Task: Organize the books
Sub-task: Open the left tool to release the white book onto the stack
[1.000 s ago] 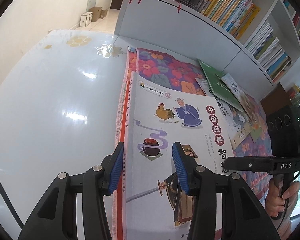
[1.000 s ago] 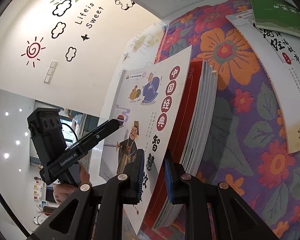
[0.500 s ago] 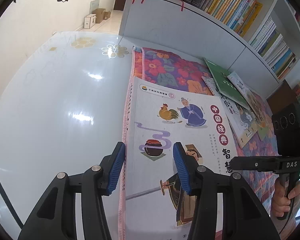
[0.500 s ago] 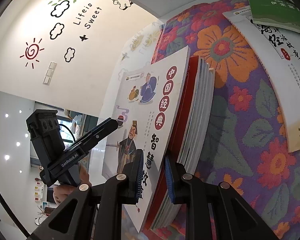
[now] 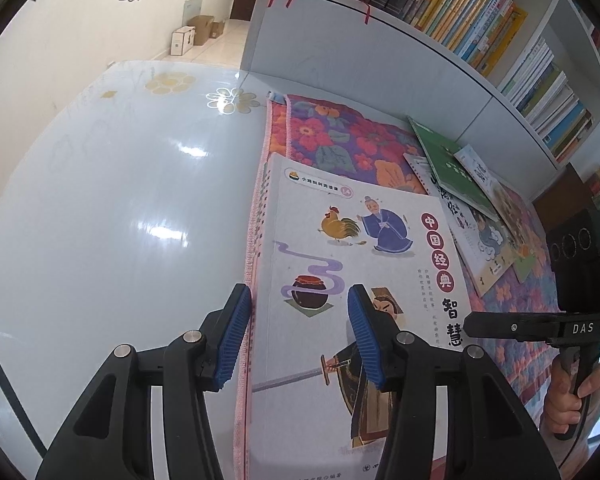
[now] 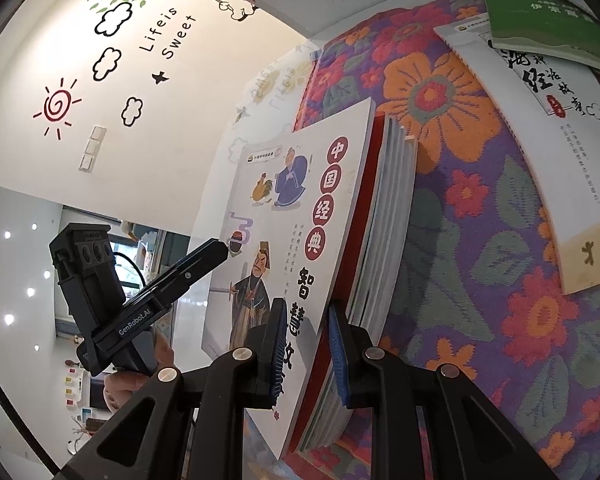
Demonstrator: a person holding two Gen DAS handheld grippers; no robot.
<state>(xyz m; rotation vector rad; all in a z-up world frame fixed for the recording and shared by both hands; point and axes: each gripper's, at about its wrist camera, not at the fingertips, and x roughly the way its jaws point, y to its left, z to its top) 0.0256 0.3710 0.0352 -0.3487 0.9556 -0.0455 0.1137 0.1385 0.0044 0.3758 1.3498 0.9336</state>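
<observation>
A stack of picture books (image 6: pixel 384 216) lies at the left edge of a floral mat (image 5: pixel 332 140). Its top book (image 5: pixel 360 248) has a white cover with a rooster and a robed man. My left gripper (image 5: pixel 296 336) is open and straddles the stack's near left edge. One blue pad hangs outside the edge and the other above the cover, and neither presses. My right gripper (image 6: pixel 308 348) is shut on the stack's right edge, one pad on the top cover (image 6: pixel 300 216) and the other at the stack's underside.
More loose books lie on the mat (image 6: pixel 460 240) to the right, among them a green one (image 5: pixel 448 164) and a white one with black calligraphy (image 6: pixel 548 140). A glossy white table (image 5: pixel 120 200) stretches left. A filled white bookshelf (image 5: pixel 480 20) stands behind. Cardboard boxes (image 5: pixel 196 32) sit on the far floor.
The left jaws stand slightly wider. The red edge that showed at the stack's left side is now out of sight. The right gripper's hold looks the same.
</observation>
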